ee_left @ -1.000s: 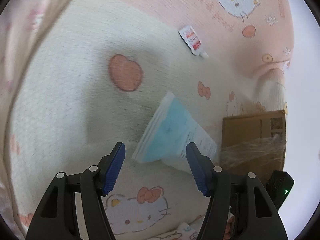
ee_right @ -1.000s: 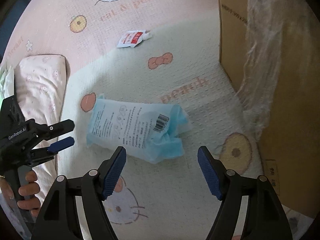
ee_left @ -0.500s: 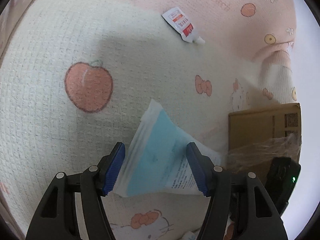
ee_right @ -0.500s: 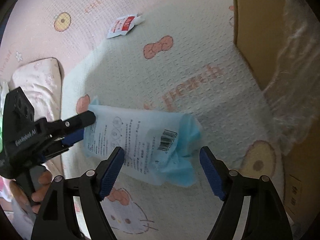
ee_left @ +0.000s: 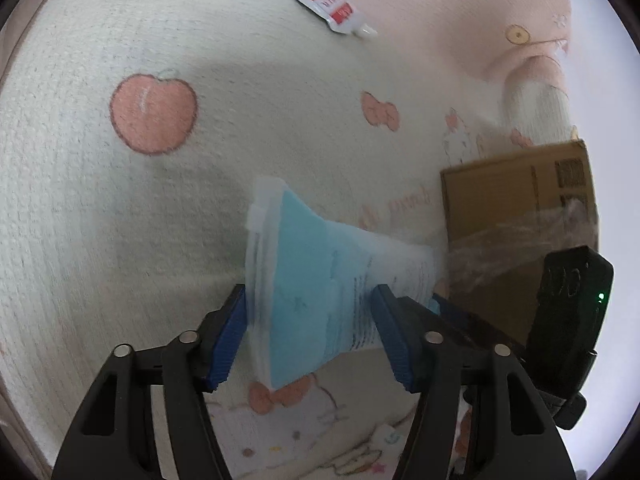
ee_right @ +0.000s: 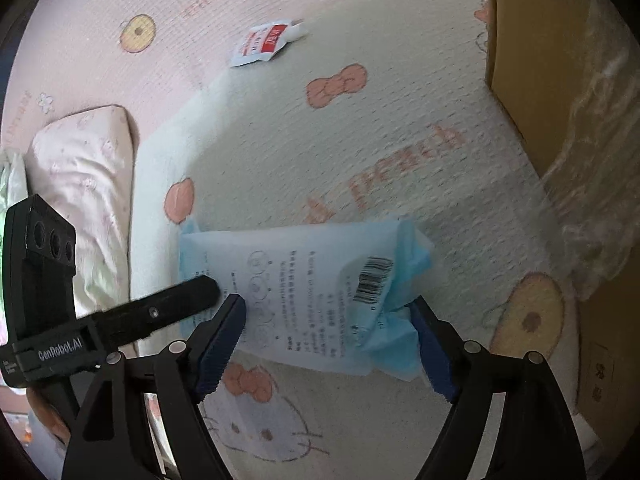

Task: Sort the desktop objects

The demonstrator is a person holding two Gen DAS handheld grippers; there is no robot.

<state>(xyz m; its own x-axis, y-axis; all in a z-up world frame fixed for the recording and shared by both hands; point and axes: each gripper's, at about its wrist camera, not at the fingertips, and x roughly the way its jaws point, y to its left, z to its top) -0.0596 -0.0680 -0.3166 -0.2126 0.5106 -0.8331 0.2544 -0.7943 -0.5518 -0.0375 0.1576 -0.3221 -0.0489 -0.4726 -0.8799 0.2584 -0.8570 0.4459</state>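
Blue-and-white plastic packet (ee_left: 320,280) is lying flat on the printed blanket (ee_left: 120,220), and everything here is placed relative to that packet.

Left gripper (ee_left: 308,320) is sitting spread wide around one end of the packet, blue pads on either side of it; the left pad looks like it is touching the packet's sealed edge, the right pad is overlapping the printed side, and the jaws are not clamped on it. From the right wrist view the left gripper (ee_right: 200,288) is coming in from the packet's left end, one black finger lying over the corner.

Right gripper (ee_right: 328,340) is also spread open, straddling the near long edge of the packet (ee_right: 304,296); its right pad is right at the crumpled blue end by the barcode, its left pad is over the printed face. Whether either pad is actually pressing, cannot tell.

Small red-and-white sachet (ee_right: 266,42) is lying well beyond the packet, far side of the blanket (ee_right: 360,120). Cardboard box (ee_right: 532,60) with clear plastic wrap (ee_right: 592,160) draped over it is standing right of the packet, apart from it. Pink pillow (ee_right: 80,168) is lying left of the packet, past the left gripper.
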